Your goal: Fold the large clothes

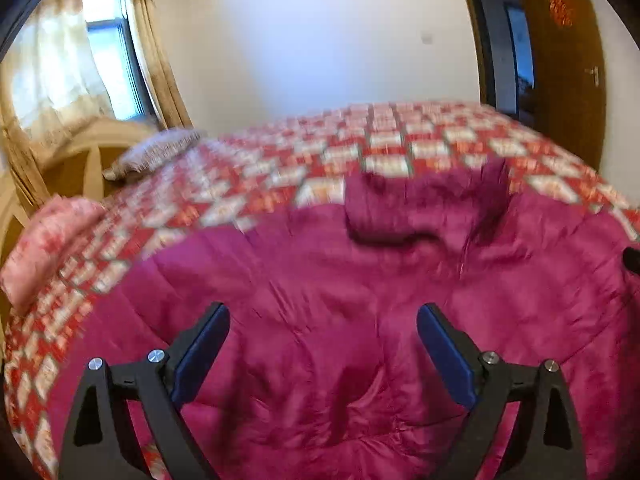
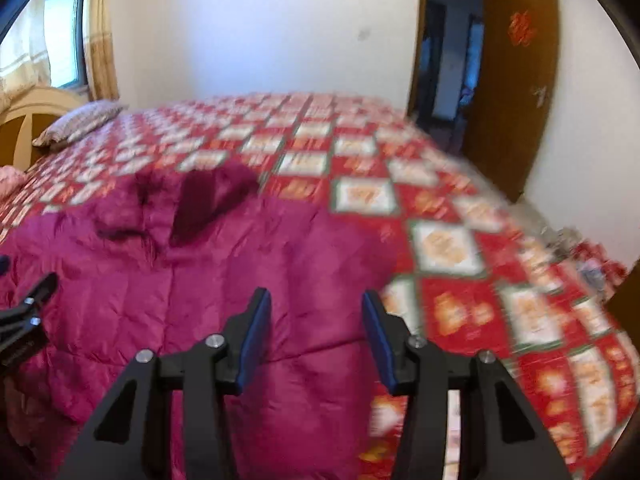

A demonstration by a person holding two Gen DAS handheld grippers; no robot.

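A large magenta padded jacket [image 1: 340,300] lies spread on the bed, its darker hood or collar [image 1: 420,208] at the far end. It also shows in the right wrist view [image 2: 200,280], with the hood [image 2: 208,196] at the far side. My left gripper [image 1: 323,320] is open and empty, held above the jacket's middle. My right gripper [image 2: 316,304] is open and empty, over the jacket's right edge. The left gripper's fingertip [image 2: 42,284] shows at the left of the right wrist view.
The bed carries a red and white patterned cover [image 2: 440,240]. Pillows [image 1: 160,152] lie by the headboard [image 1: 80,152] at the left. A window with curtains [image 1: 108,52] is behind. An open brown door [image 2: 512,92] stands at the right. Clutter lies on the floor [image 2: 580,248].
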